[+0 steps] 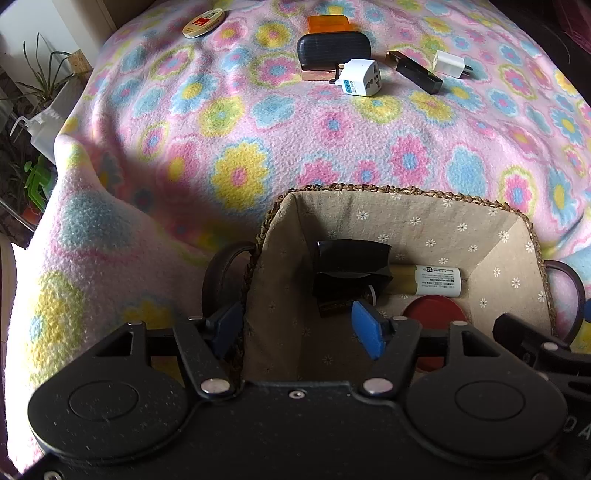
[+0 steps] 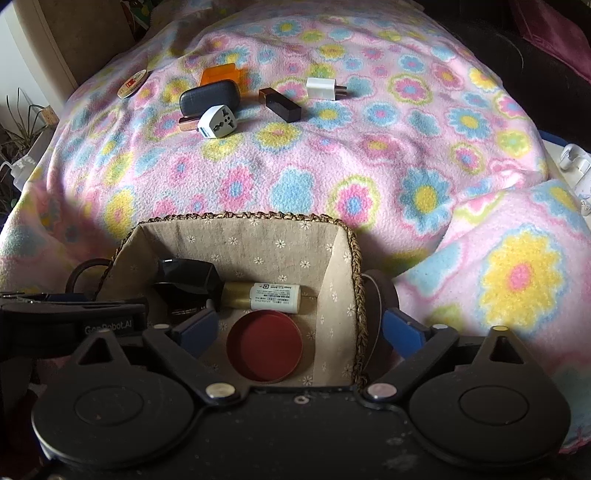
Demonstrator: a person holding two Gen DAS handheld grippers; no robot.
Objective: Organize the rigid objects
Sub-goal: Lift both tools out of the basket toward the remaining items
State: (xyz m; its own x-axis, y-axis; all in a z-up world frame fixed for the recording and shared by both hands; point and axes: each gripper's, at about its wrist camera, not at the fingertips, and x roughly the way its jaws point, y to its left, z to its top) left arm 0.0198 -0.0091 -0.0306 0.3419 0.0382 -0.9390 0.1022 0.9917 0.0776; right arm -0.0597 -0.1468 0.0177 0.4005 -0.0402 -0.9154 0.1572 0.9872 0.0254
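A fabric-lined woven basket sits on the floral blanket and holds a black box, a white-and-gold tube and a red round lid. My left gripper is open and straddles the basket's left wall, one finger inside and one outside. My right gripper is open and straddles the basket's right wall. Farther back lie a white travel adapter, a dark case, a black stick, a white charger, an orange box and a round tin.
The blanket bunches into folds at the left edge and at the right. Plants and a white bottle stand off the left edge. The basket has dark ring handles on both sides.
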